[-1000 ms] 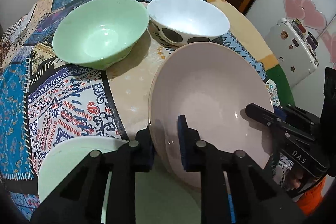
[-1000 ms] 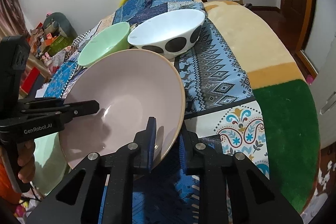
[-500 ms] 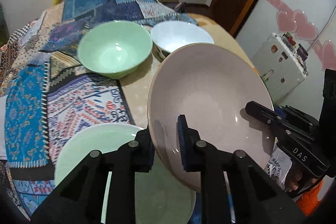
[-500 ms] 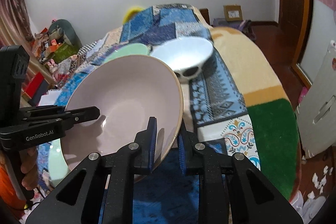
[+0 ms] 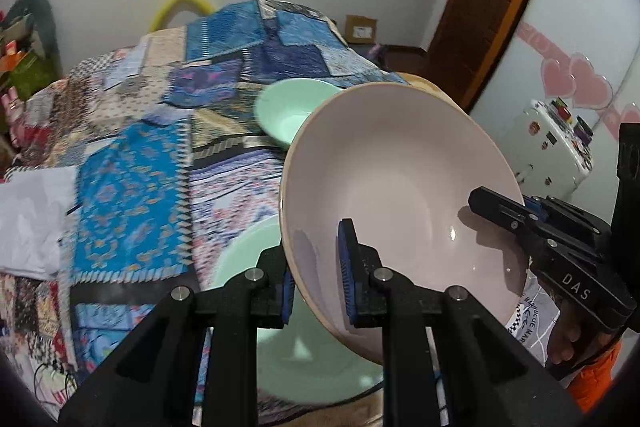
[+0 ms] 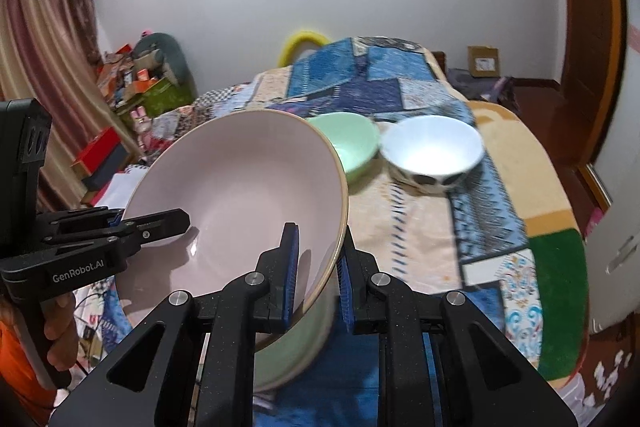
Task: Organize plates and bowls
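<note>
Raised since earlier: glossy round pink bowl (image 5: 400, 187), both jaws clamping rim.

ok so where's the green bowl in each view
Left wrist: green bowl sits upper centre, partly hidden behind the pink bowl's rim.
Right wrist: green bowl sits centre, just right of the pink bowl, left of the white bowl.
Shared landmark: the pink bowl, in both views.
</note>
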### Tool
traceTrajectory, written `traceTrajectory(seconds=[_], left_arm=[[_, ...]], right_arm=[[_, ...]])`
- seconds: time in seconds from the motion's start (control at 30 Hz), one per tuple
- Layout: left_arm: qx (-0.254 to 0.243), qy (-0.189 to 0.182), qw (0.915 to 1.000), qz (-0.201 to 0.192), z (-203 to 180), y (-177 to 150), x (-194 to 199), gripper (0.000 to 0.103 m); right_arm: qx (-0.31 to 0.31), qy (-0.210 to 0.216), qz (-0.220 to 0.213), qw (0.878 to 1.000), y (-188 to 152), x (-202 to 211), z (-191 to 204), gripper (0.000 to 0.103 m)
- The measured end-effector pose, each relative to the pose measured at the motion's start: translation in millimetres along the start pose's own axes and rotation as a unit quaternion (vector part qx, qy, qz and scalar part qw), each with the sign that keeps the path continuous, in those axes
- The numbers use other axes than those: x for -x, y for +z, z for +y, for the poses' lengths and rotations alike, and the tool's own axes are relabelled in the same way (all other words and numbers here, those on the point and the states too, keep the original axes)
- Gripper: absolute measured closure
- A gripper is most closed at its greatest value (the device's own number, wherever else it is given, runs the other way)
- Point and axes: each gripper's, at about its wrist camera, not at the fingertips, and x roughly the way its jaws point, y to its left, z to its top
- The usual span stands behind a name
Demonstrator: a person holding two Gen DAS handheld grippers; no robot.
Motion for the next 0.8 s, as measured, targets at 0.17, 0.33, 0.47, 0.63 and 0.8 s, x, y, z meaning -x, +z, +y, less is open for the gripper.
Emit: traceTrajectory(seconds=[0.17,0.33,0.47,0.63,0.8], left_arm=[[0.028,0.020,0.9994,-0.010,34.3,-13.7,25.6,0.084],[0.053,0.040,0.9976,-0.016,66.5,-28.8,44.8,0.084],[0.076,0.057,0.9953,-0.020,91.9,-41.9,58.6,0.084],[0.098,0.074,0.9923,-0.017,119.0,-55.5,67.3,0.084],[0.117,0.087,0.9893,-0.004,143.0,-71.8,66.1,0.084]], right_arm=[[0.023,0.022,0.006,0.999,3.0,-11.3,34.5,0.086],[0.044,0.043,0.013,0.998,3.4,-22.9,63.5,0.086],[0.058,0.061,0.022,0.996,3.3,-35.5,86.3,0.086],[0.071,0.081,0.036,0.994,-0.1,-51.1,110.9,0.086],[0.081,0.099,0.062,0.990,-4.7,-72.0,131.4,0.086]])
